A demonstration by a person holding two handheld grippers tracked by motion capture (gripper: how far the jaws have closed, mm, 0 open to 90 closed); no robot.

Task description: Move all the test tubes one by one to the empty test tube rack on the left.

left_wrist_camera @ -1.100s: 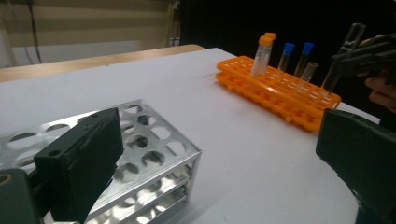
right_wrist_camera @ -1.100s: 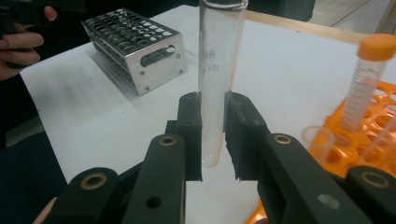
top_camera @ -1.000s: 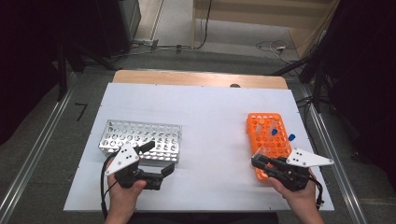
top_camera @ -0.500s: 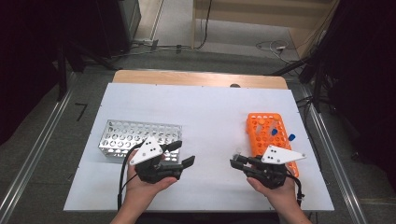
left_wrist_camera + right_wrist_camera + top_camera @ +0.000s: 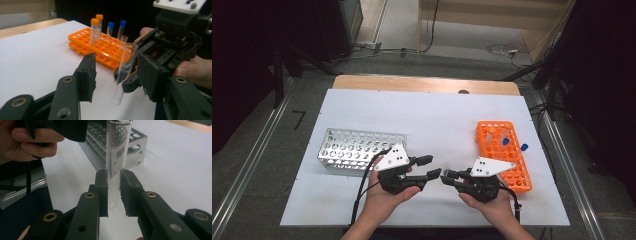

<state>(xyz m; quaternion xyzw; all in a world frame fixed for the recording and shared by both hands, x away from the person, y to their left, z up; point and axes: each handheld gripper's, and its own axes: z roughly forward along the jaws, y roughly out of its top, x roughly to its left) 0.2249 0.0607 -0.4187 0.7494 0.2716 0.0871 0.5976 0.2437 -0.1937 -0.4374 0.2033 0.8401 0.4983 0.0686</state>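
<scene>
The white table carries two racks: a metal rack on the person's left and an orange rack on the right. In the orange rack stand a few capped tubes, two with orange caps and two with blue caps, and one open tube.

A second ago each gripper was at its own rack, the left one at the metal rack and the right one at the orange rack. Now both have come together at the near middle of the table, with their tips almost meeting.

The right gripper is closed on a clear glass tube, which has no cap. It grips the tube near its round bottom and holds it upright above the table, not in any rack. The left gripper is wide open, and the tube stands between its two jaws without touching them.

I judge that this is a handover: the tube was probably taken from the orange rack and will go to the metal one. The left jaws must close on the tube before the right ones let go, otherwise the tube can fall.
</scene>
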